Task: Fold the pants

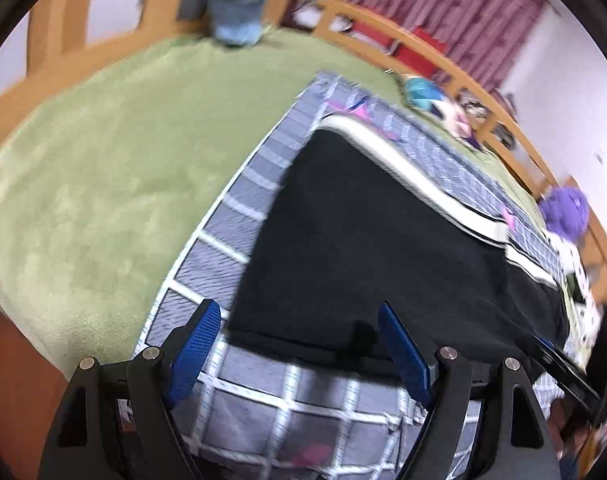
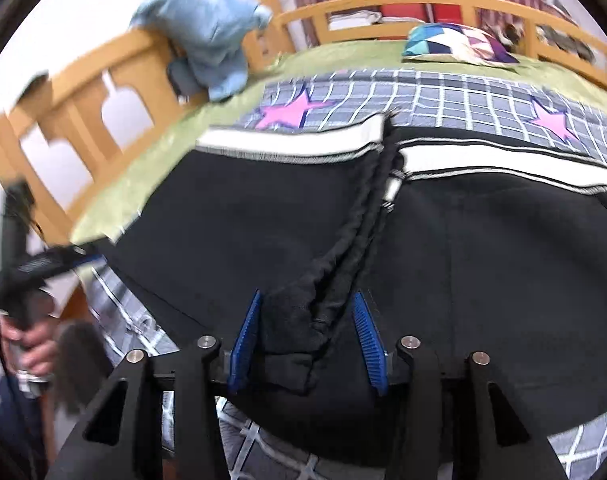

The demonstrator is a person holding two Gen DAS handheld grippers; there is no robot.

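Lying folded over once, the black track pants point(image 2: 483, 248) need more folds; left gripper point(image 1: 299, 344) and right gripper point(image 2: 305, 332) gape, holding nothing.

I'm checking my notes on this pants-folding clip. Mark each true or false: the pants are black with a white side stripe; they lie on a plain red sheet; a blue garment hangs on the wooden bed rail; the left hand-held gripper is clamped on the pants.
1. Pants black with a white stripe: true.
2. They lie on a plain red sheet: false; a grey checked cloth with pink stars is under them.
3. Blue garment on the wooden rail: true.
4. Left hand-held gripper clamped on pants: false; its jaws stand open.
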